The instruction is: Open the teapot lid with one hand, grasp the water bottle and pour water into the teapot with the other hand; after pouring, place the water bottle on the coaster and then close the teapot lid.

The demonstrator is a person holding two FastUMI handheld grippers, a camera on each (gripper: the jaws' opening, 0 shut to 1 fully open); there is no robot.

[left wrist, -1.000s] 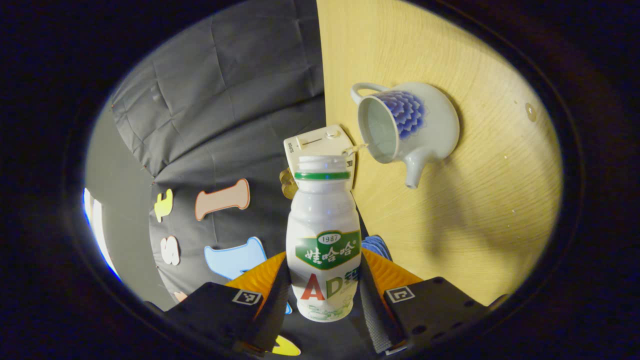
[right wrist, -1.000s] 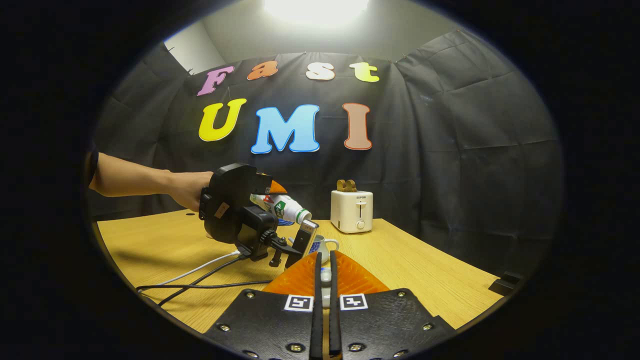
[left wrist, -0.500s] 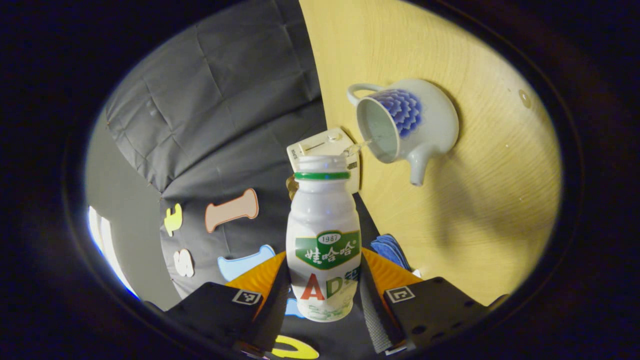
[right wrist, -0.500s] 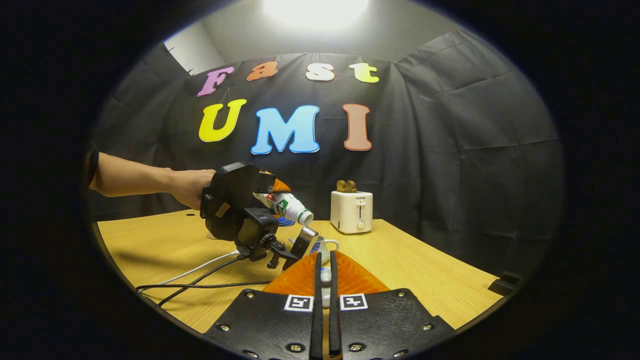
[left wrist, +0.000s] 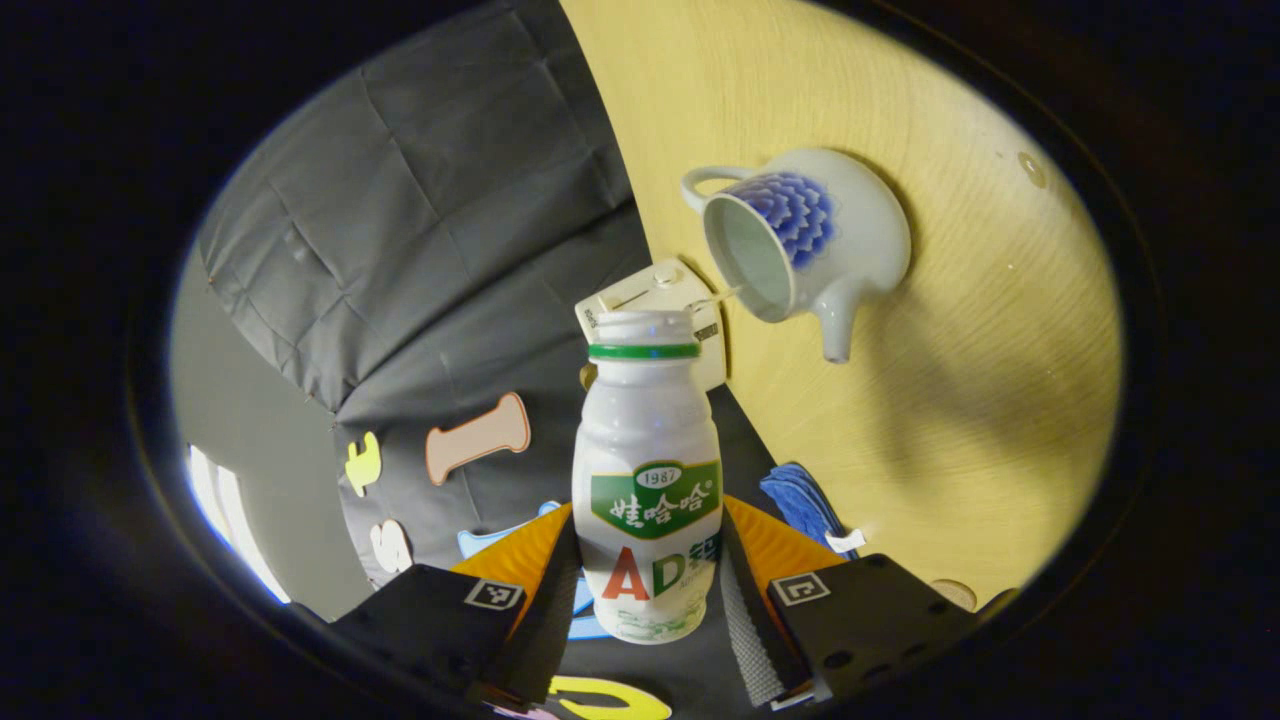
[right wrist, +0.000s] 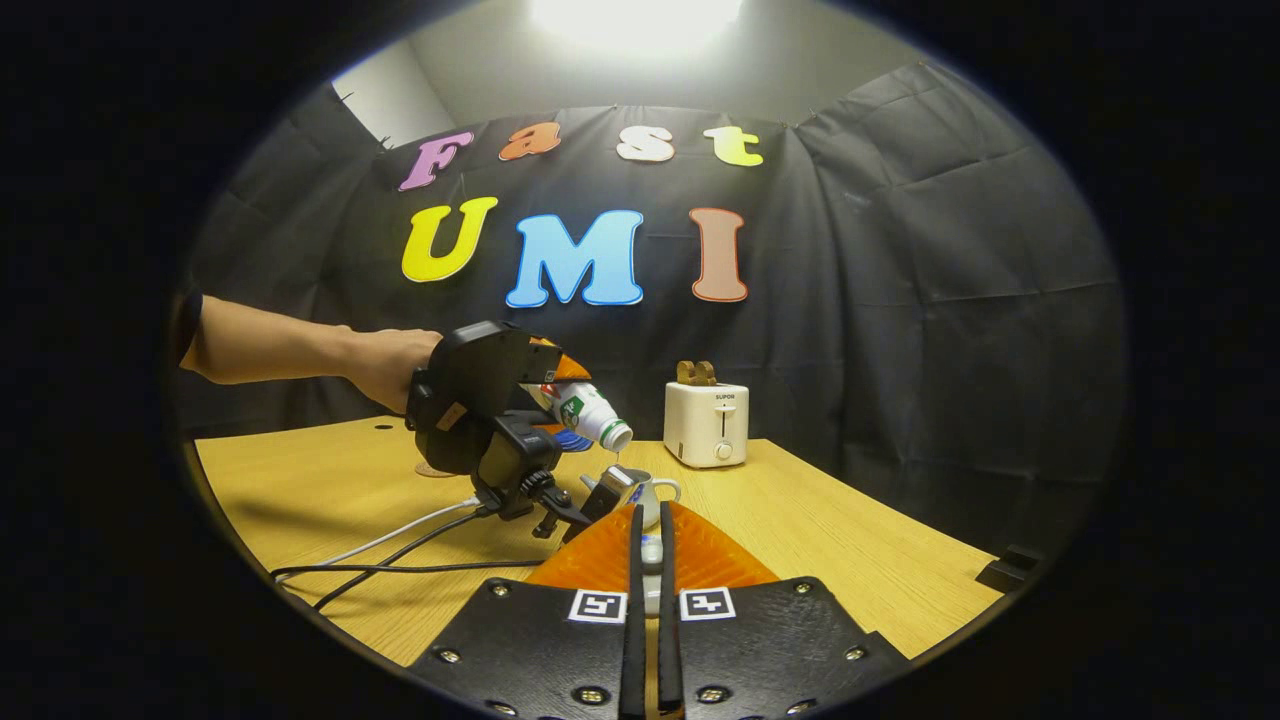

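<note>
A white bottle (left wrist: 647,480) with a green label and no cap is tilted mouth-down over the teapot, with my left gripper (left wrist: 648,545) shut on its body. In the right gripper view that gripper (right wrist: 556,388) and bottle (right wrist: 592,414) hang above the teapot (right wrist: 648,492), held by a hand. The white teapot (left wrist: 810,240) with a blue flower stands open on the wooden table (left wrist: 960,400), and a thin stream of water (left wrist: 722,294) runs into its mouth. My right gripper (right wrist: 650,545) is shut on the small white teapot lid (right wrist: 651,552), held near the table's front.
A white toaster (right wrist: 706,425) with toast stands at the back by the black wall. A blue cloth (left wrist: 800,500) and a round tan coaster (left wrist: 952,592) lie near the left gripper. Cables (right wrist: 400,555) trail across the table's left. A small dark block (right wrist: 1010,570) sits at the right edge.
The left gripper has risen a little and shifted right with the bottle, which stays tilted over the teapot. The right gripper has held still with the lid.
</note>
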